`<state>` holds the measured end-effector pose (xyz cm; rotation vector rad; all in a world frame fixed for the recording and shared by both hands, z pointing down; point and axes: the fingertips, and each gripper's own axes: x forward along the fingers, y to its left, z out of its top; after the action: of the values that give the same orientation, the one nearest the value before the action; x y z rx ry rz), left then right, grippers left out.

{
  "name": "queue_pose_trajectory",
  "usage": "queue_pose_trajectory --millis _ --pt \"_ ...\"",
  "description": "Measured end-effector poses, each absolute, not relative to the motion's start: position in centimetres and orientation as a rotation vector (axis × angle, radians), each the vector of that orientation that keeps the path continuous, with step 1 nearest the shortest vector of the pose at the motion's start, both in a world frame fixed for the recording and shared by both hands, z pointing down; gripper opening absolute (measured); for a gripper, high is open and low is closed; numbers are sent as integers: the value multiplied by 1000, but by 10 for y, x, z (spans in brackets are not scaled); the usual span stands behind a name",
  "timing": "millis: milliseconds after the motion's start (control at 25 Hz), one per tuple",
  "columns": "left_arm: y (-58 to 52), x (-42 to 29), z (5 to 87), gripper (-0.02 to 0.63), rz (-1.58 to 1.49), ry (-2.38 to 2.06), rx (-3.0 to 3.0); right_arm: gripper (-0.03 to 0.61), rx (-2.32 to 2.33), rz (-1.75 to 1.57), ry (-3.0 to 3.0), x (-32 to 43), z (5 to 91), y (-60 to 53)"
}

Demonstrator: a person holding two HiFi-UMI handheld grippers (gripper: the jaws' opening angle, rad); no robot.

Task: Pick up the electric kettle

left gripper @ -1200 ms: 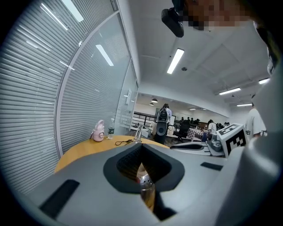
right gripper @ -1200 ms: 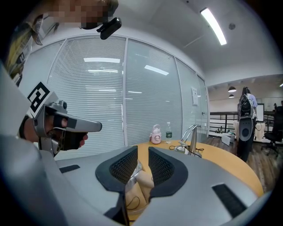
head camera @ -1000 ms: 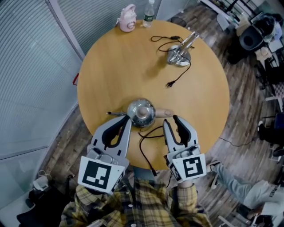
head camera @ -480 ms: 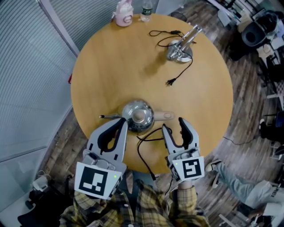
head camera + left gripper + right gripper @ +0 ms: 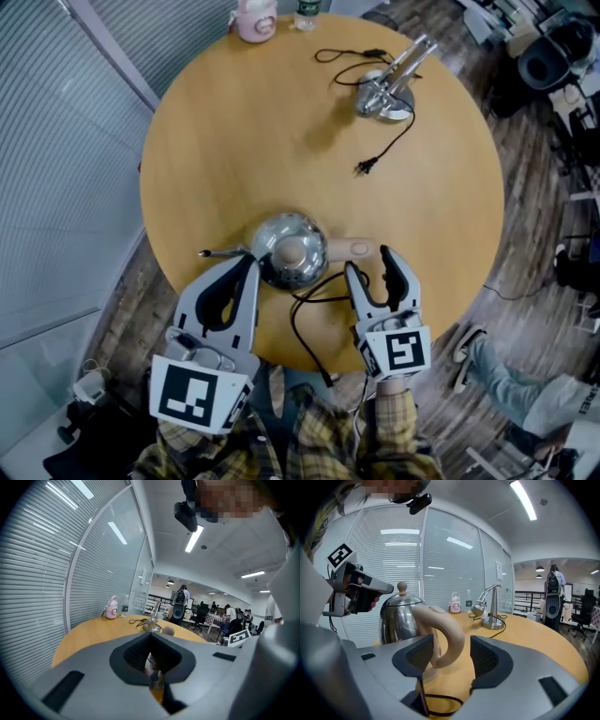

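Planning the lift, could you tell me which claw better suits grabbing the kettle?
The right claw: jaws opening, handle between them; the left claw is shut, on the spout side.

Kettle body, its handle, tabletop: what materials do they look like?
Kettle body: polished metal, likely stainless steel; it mirrors the room.
Handle: matte beige, probably plastic; no reflections.
Tabletop: wood or wood-look laminate, warm tan with a soft sheen; grain too faint to tell which.
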<state>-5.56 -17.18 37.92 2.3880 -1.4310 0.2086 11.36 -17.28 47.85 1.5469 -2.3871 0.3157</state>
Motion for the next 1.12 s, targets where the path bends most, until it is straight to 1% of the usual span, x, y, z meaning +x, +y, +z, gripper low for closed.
queue_pose_trajectory --millis 520,1120 --pt "-174 -58 399 2 233 -1418 2336 245 1610 306 -2418 111 492 -204" --pt "-173 -60 403 2 229 -1408 2326 238 1616 246 -2377 105 502 -234"
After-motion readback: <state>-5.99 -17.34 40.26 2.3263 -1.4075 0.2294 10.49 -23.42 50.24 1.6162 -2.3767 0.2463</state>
